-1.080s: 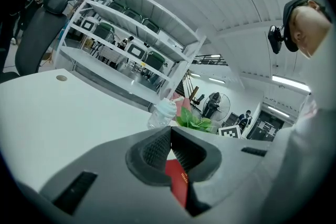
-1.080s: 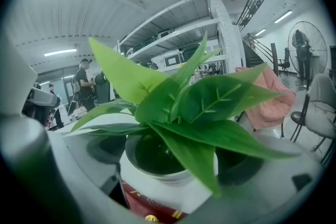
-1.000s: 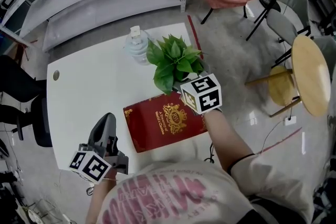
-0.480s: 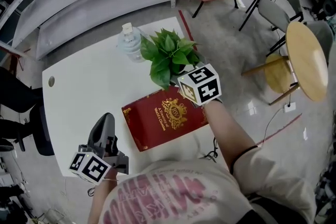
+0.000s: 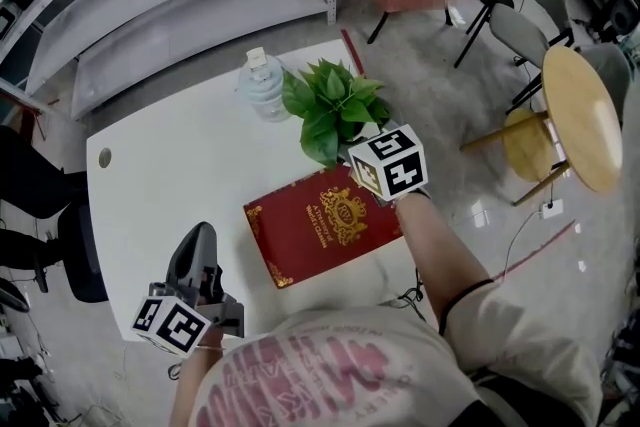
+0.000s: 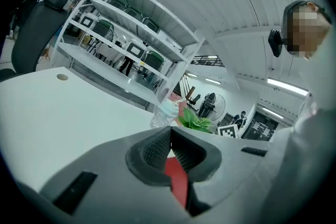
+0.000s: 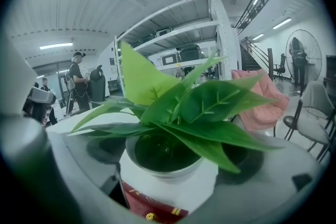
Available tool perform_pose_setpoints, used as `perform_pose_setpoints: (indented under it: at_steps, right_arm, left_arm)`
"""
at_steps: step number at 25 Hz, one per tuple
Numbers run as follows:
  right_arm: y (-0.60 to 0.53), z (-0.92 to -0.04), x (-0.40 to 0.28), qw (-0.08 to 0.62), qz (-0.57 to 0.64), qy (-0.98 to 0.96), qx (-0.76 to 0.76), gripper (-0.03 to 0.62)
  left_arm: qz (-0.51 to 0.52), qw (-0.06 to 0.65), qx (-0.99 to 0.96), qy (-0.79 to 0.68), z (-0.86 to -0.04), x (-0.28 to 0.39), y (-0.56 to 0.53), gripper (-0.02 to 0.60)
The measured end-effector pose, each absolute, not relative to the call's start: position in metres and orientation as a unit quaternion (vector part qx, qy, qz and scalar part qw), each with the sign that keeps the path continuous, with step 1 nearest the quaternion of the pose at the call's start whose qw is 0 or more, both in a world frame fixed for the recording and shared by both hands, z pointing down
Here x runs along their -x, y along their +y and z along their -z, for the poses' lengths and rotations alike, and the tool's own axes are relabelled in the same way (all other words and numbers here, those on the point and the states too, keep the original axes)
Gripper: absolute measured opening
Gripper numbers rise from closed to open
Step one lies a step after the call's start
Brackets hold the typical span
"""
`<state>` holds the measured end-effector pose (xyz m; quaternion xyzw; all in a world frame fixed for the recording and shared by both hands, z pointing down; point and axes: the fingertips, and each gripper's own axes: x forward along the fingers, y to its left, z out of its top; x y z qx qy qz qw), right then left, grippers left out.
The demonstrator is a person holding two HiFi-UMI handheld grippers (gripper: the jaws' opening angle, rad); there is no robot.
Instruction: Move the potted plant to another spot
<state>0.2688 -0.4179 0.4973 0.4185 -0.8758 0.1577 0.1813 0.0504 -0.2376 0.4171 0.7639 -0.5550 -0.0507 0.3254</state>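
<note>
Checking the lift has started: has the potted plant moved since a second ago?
No, not noticeably. In the head view the potted plant keeps the same offset right of the water bottle; the right hand-held gripper grips it.

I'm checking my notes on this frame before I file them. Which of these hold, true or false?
1. The right gripper has its jaws closed on the pot of the potted plant. True.
2. The left gripper holds the water bottle. False: its jaws are together with nothing between them, and the bottle stands well away, at the far side of the table.
3. The red book lies closed on the white table. True.
4. The water bottle lies on its side on top of the book. False: it stands upright on the table, beside the plant.
</note>
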Motion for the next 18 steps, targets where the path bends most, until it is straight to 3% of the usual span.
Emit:
perform_pose_setpoints:
  at_steps: [18]
  right_arm:
    - [-0.406, -0.490, -0.278, 0.190, -0.156, -0.854, -0.459, 0.514]
  left_arm:
    - [0.089, 0.315, -0.767, -0.551, -0.413, -0.022, -0.217, 0.003]
